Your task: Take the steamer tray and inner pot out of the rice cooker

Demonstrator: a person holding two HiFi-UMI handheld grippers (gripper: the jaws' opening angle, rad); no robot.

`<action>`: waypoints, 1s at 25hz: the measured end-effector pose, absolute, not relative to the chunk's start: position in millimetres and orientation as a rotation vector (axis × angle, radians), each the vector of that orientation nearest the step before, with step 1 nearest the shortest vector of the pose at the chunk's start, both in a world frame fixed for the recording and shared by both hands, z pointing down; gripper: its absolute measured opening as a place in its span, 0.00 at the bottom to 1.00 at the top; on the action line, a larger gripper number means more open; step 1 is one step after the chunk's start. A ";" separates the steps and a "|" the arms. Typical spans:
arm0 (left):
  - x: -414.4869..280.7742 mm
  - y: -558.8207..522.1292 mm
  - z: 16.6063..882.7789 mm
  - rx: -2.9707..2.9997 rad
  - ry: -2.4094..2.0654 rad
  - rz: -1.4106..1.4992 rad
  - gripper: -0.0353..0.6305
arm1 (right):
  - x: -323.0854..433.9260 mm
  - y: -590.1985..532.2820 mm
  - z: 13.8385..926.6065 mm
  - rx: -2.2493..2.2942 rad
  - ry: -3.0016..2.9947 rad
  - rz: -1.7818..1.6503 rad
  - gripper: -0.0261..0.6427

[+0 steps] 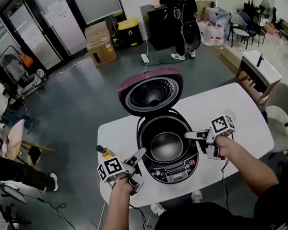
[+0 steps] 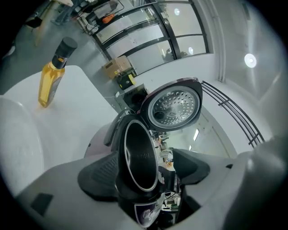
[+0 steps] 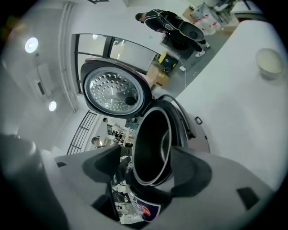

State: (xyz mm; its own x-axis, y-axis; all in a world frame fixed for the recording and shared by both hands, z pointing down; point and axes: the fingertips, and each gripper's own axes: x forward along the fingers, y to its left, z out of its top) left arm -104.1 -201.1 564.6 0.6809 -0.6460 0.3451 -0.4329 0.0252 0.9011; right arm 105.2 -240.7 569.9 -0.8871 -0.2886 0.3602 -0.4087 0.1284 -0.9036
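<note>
The rice cooker (image 1: 172,172) stands open on the white table (image 1: 239,108), its maroon lid (image 1: 151,92) tipped up at the back. The dark inner pot (image 1: 165,143) sits inside it with a shiny bottom. No steamer tray shows in any view. My left gripper (image 1: 140,167) is open at the cooker's front left edge, and the pot rim (image 2: 139,157) shows between its jaws without touching the pads. My right gripper (image 1: 199,144) is open at the cooker's right edge. The pot (image 3: 150,148) shows between its jaws, and nothing is gripped.
A yellow oil bottle (image 1: 103,151) with a black cap stands on the table left of the cooker, behind my left gripper. A small white round thing (image 3: 270,60) lies on the table to the right. A person (image 1: 178,9), cardboard boxes (image 1: 98,42) and chairs are on the floor beyond.
</note>
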 end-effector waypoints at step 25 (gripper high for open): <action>-94.1 -217.7 588.6 1.559 -0.923 -0.120 0.34 | 108.8 -252.7 594.6 0.768 -2.229 1.917 0.31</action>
